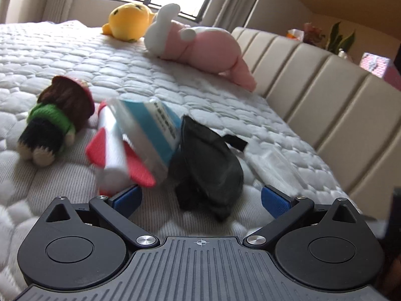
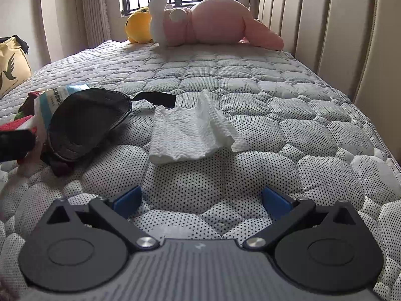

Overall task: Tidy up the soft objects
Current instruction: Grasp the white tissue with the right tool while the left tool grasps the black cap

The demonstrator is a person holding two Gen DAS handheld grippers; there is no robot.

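Both grippers hung spread and empty: the left gripper (image 1: pixel 199 198) just short of the black pouch (image 1: pixel 208 160), the right gripper (image 2: pixel 200 200) before the tissue (image 2: pixel 190 133).

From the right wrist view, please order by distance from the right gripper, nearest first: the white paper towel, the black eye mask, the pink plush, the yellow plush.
From the right gripper:
1. White paper towel, straight ahead on the mattress.
2. Black eye mask, ahead to the left; almost as near, so the order of 1 and 2 is uncertain.
3. Pink plush, far end, near the headboard.
4. Yellow plush, behind its left side.
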